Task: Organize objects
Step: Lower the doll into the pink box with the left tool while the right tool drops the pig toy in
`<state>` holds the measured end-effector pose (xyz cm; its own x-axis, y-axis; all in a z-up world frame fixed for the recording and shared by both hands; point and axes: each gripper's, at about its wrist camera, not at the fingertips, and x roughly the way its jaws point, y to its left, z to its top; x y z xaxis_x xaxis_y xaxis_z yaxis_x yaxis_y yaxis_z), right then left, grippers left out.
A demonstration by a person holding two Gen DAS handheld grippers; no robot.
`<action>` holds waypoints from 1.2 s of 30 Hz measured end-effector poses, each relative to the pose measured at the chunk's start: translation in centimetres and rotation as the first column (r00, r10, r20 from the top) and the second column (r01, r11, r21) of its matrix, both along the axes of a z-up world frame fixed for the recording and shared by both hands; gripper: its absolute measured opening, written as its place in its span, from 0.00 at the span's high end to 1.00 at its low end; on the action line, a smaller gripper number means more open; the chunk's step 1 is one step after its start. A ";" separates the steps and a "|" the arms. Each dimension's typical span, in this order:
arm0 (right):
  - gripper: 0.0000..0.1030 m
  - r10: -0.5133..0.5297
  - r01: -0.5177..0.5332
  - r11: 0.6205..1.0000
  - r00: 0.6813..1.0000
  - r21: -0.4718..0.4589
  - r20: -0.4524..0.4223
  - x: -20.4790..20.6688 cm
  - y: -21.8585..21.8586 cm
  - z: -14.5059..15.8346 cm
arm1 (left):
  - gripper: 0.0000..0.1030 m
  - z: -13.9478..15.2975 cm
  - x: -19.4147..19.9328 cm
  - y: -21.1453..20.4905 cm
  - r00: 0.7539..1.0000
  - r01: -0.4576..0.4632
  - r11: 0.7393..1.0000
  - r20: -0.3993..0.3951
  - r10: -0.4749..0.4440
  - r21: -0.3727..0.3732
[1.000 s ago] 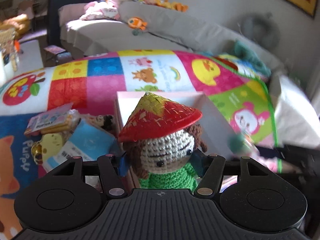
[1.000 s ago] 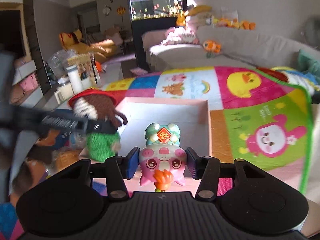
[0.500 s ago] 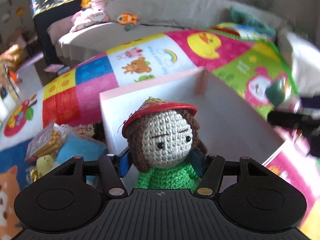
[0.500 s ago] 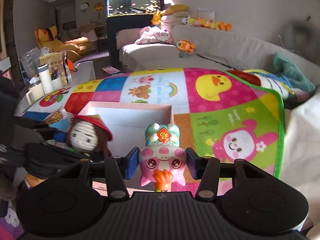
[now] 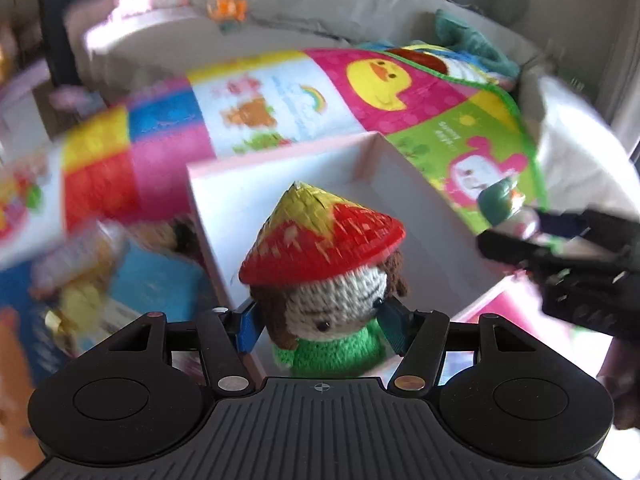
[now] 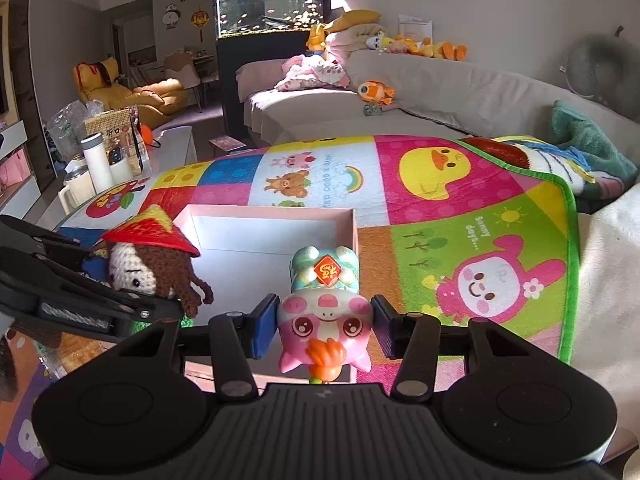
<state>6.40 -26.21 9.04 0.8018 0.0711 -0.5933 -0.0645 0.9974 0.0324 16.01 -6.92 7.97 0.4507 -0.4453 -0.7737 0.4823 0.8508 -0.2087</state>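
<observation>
Holding one toy in each gripper, a person has both poised at an open, shallow pink box (image 6: 272, 248) that lies on a bright patchwork play mat (image 6: 460, 208). The box is the landmark for everything below.

The left gripper (image 5: 320, 320) has its fingers (image 5: 246, 328) closed on a crocheted doll (image 5: 328, 292) with a red and yellow cone hat, brown hair and green body. The pads press the doll at its neck and cheeks, so the soft body hangs upright and the hat stays free. The doll hangs over the box's near left corner, tilted downward toward the white floor of the box, which looks like the place meant for it.

The right gripper (image 6: 324, 330) has its fingers (image 6: 264, 330) closed on a pink pig figure (image 6: 324, 320) wearing a pale green cap with a red badge. The grip sits on the widest part of the head, a firm hold for a hard, rounded toy. The pig hangs just before the box's near wall, not yet over the inside.

Nothing can be seen lying inside the box. Left of the box, a loose pile of packets and a blue booklet (image 5: 156, 280) lies on the mat, likely waiting to be sorted. Beyond the box stands a grey sofa (image 6: 420, 92) with soft toys on it.
</observation>
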 end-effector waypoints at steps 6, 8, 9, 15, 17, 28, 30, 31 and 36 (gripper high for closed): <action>0.52 -0.021 0.022 1.000 1.000 0.006 -0.007 0.0 -0.6 -0.4 | 0.38 0.1 -1.2 -0.9 0.977 -0.078 0.988 0.209 0.048 0.135; 0.52 -0.021 0.021 1.000 1.000 0.009 -0.016 0.1 -0.6 -0.7 | 0.38 -0.4 -1.2 -1.5 0.973 -0.059 0.986 0.229 0.023 0.153; 0.52 -0.020 0.020 1.000 1.000 0.010 -0.018 0.2 -0.5 -0.8 | 0.38 -0.7 -1.2 -1.8 0.966 -0.064 0.986 0.256 0.023 0.154; 0.52 -0.010 0.010 1.000 1.000 0.010 -0.012 0.1 -0.3 -1.0 | 0.37 -2.8 -0.8 -4.6 0.920 -0.089 0.940 0.390 -0.049 0.328; 0.52 -0.013 0.013 1.000 1.000 0.001 -0.005 0.1 -0.3 -0.9 | 0.38 -3.6 -0.7 -5.9 0.907 -0.083 0.904 0.408 -0.106 0.420; 0.52 -0.022 0.022 1.000 1.000 0.008 -0.010 0.0 -0.7 -1.3 | 0.53 0.5 0.5 -0.4 0.991 -0.078 0.996 0.111 0.073 0.039; 0.52 -0.012 0.012 1.000 1.000 0.021 -0.002 -0.2 -0.7 -0.9 | 0.53 2.3 -0.8 2.1 0.977 -0.137 0.989 0.160 0.144 -0.050; 0.52 -0.001 0.001 0.999 1.000 0.034 0.000 -0.2 -0.7 -0.7 | 0.53 2.9 -1.5 3.3 0.969 -0.159 0.983 0.179 0.173 -0.087; 0.53 0.058 -0.056 0.993 0.998 0.104 -0.013 1.5 0.8 -0.1 | 0.53 2.9 -5.9 8.3 0.933 -0.245 0.961 0.237 0.269 -0.125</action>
<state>7.90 -25.46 8.93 0.7851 0.1777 -0.5934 -0.1196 0.9834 0.1364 10.10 1.34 10.88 0.7325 -0.3525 -0.5824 0.2965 0.9353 -0.1932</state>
